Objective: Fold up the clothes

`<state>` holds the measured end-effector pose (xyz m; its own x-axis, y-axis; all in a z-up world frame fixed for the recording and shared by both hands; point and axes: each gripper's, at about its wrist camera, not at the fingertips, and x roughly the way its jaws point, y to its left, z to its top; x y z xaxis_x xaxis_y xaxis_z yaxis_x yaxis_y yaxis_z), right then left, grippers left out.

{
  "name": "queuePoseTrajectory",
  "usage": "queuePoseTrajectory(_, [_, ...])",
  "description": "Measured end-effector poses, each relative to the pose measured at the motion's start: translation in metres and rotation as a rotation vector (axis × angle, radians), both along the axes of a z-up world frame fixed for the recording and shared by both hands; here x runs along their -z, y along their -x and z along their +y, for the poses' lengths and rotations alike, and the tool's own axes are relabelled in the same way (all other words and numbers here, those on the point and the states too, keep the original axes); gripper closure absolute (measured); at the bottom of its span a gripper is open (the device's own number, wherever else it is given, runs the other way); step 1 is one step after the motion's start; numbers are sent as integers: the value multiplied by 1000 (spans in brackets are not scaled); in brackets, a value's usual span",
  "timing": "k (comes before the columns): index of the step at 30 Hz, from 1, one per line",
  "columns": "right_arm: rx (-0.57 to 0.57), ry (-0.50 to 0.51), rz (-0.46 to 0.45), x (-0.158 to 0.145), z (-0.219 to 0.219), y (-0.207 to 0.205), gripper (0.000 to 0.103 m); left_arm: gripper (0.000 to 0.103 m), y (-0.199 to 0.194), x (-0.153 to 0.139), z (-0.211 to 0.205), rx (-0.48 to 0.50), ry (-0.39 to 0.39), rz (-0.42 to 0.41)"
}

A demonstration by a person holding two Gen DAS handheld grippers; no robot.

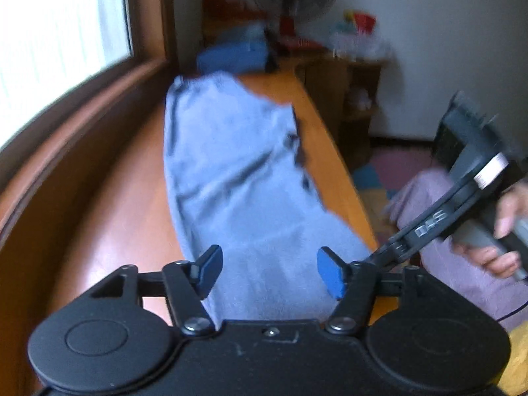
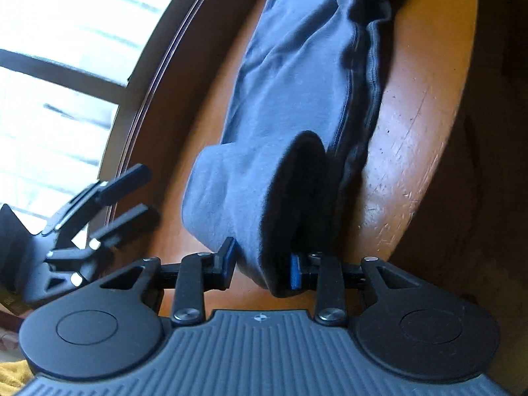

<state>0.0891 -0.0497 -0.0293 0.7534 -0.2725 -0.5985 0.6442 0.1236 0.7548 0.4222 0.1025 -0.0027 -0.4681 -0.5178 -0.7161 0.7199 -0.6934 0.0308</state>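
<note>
A grey-blue garment lies lengthwise on the wooden table, folded into a long strip. My left gripper is open and empty, hovering over the garment's near end. My right gripper is shut on the garment's near hem, which loops up between its blue pads. In the left wrist view the right gripper's body reaches in from the right, held by a hand. In the right wrist view the left gripper is at the left, open, beside the garment.
A window and its wooden sill run along the table's left side. A blue bag, a fan and a small shelf stand at the far end. The table's right edge drops to the floor.
</note>
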Motion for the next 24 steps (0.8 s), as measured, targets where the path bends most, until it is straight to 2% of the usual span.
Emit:
queuePoseTrajectory(3, [-16,147,158,-25,16,-8,64,39,12,27,-16,-52,-84,-113])
queuePoseTrajectory(4, [-15,230,233,-35,24,-9,62,35,13,31,-19,-72,-105,-119])
queuePoseTrajectory(7, [-22,502,463,-62,51,-21,60,33,8,32,-24,-110,-149,-93])
queuePoseTrajectory(8, [-13,568,494,-69,56,-26,60,32,6,32,-25,-115,-156,-88])
queuePoseTrajectory(11, [-50,672,459,-70,52,-37,61,30,3,32,-24,-115,-153,-81])
queuePoseTrajectory(14, [-90,580,502,-40,24,-50,62,28,5,31,-22,-123,-133,-95])
queuePoseTrajectory(16, [-91,628,521,-33,23,-52,61,28,4,30,-19,-123,-115,-95])
queuePoseTrajectory(18, [-92,657,541,-41,33,-47,53,28,2,28,-15,-120,-102,-91])
queuePoseTrajectory(20, [-89,709,540,-50,52,-42,32,28,-9,25,-8,-107,-84,-99])
queuePoseTrajectory(22, [-89,785,530,-57,80,-45,25,28,-21,25,0,-86,-70,-110])
queuePoseTrajectory(24, [-124,832,565,-52,99,-47,25,28,-28,28,8,-55,-64,-128])
